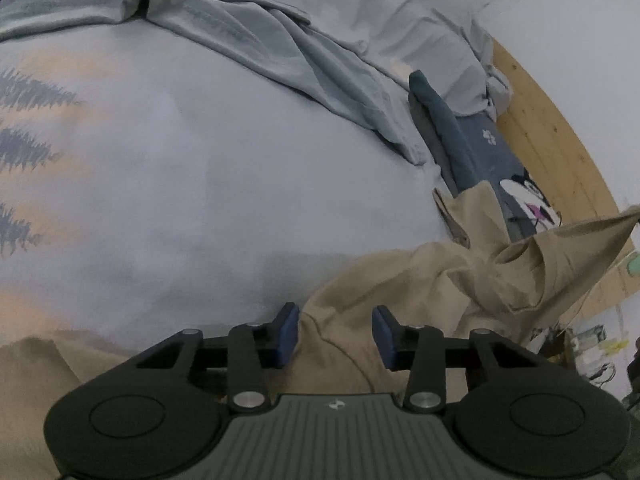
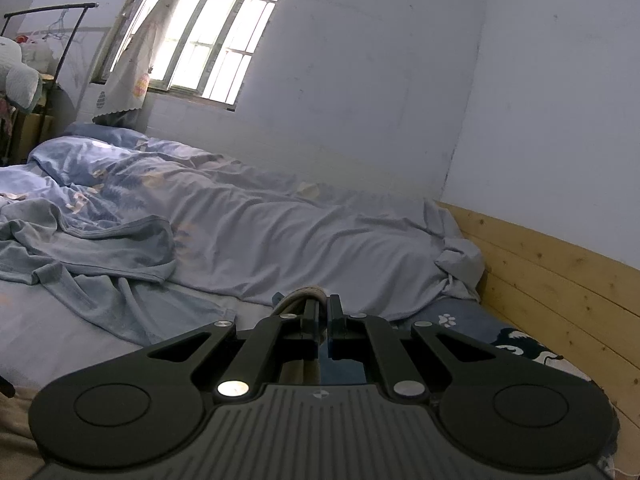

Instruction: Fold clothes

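Observation:
A beige garment [image 1: 420,284] lies on the pale bed sheet [image 1: 192,184], and its right part is lifted up in a peak [image 1: 592,236]. My left gripper [image 1: 335,330] is open, hovering just over the beige cloth, with nothing between its blue pads [image 1: 289,332]. My right gripper [image 2: 323,305] is shut on a bunched fold of the beige garment [image 2: 300,295] and holds it up above the bed. A grey-blue garment [image 1: 256,40] lies crumpled further back; it also shows in the right wrist view [image 2: 100,256].
A dark blue cartoon-print cloth [image 1: 492,164] lies by the wooden bed board [image 1: 556,128], seen also in the right wrist view [image 2: 560,280]. A rumpled duvet [image 2: 280,224] lies along the wall. A window [image 2: 200,28] and a clothes rack [image 2: 52,40] stand at the far left.

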The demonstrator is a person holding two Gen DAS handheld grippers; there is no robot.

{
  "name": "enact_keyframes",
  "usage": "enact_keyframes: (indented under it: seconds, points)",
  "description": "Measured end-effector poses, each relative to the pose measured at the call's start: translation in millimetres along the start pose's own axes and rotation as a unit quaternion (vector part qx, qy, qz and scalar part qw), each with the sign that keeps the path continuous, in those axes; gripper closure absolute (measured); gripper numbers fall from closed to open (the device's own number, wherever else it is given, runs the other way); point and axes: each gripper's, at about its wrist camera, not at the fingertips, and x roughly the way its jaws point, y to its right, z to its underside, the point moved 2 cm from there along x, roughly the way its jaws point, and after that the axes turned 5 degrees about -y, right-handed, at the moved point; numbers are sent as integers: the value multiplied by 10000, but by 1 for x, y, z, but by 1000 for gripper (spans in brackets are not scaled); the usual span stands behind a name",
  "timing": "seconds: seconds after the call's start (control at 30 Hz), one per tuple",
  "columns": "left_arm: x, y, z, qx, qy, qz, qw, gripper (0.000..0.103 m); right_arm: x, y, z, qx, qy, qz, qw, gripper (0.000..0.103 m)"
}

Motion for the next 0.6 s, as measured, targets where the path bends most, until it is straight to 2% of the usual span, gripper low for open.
enact_keyframes:
  seconds: [0.07, 0.1, 0.2, 0.37, 0.6]
  points:
    - [1, 3, 1, 122, -18, -155, 9998, 78, -1, 0, 1, 7, -11, 13, 10000, 101]
    - [2, 4, 1, 153, -5, -233, 9996, 85, -1, 1, 1, 21, -15, 16, 10000, 101]
    - [1, 3, 3, 161, 52, -348, 9993, 93, -2, 1, 2, 50, -26, 24, 10000, 101]
    - [-3, 20, 10, 568, 229, -738, 9954, 97, -6, 2, 3, 60, -35, 37, 10000, 101]
    - [-50, 50, 21, 762, 1181, -993, 9851, 99, -28, 9, -4, 25, 53, 113, 9999, 101]
